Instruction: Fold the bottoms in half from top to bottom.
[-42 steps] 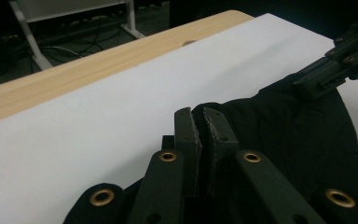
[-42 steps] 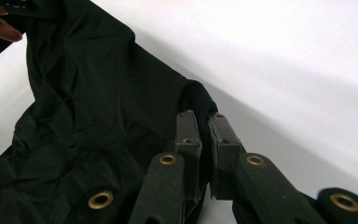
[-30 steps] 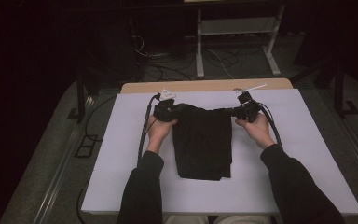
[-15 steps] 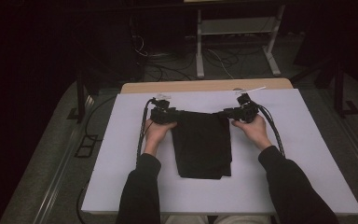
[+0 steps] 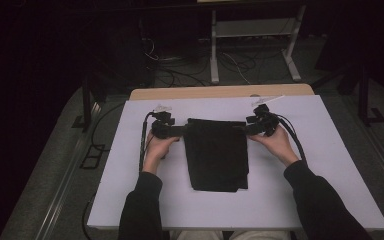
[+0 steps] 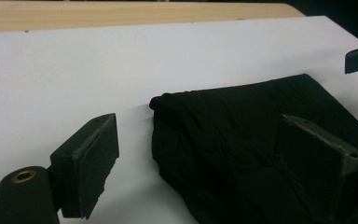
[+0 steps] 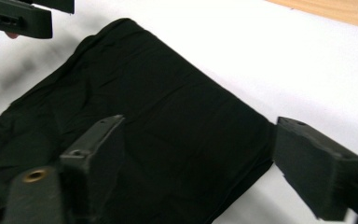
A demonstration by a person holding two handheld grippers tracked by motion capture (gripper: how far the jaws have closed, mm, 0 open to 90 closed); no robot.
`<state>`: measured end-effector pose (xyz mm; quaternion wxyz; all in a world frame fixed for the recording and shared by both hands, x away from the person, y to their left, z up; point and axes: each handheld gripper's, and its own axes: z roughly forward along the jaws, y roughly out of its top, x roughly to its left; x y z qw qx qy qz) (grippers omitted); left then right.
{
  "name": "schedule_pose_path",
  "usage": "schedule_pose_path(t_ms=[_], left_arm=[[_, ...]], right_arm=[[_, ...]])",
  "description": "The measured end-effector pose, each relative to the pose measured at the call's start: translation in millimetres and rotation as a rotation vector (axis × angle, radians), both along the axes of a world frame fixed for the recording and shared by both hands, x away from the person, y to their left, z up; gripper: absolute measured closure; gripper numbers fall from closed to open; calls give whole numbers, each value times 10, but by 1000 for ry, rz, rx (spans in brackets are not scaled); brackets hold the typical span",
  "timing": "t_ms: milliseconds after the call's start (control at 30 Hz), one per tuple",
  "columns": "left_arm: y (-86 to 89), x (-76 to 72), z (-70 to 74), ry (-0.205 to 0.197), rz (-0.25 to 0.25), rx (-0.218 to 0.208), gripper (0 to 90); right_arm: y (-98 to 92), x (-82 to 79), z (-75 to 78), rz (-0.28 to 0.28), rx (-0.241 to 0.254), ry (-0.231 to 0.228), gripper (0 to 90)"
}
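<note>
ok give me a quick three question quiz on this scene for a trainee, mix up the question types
1. True or false: the left tongs are clamped on the black cloth.
2. Multiple choice: the cloth lies on A) the white board, B) the floor, C) a shelf.
3. Short answer: at which end of the cloth, near or far from the person, are both tongs?

Key
1. False. The jaws have just been opening and stand apart, pads off the cloth.
2. A.
3. The far end; the right tongs are open at its other far corner.
</note>
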<state>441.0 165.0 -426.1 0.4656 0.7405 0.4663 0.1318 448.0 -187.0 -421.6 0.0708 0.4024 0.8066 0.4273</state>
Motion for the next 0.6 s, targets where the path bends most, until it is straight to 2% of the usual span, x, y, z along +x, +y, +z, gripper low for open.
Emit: schedule_pose_path(t_ms=[167,433,600], left_arm=[[54,-95,39,-11,-2,-11,69],[159,-210,52,-13,7,-5,24],[174,-277,41,-8,-39,-1,2]], right_arm=[[-36,-62,44,6,16,19,121],[-105,-175,24,21,18,39,9],[-176,-254,17,14,9,41,0]])
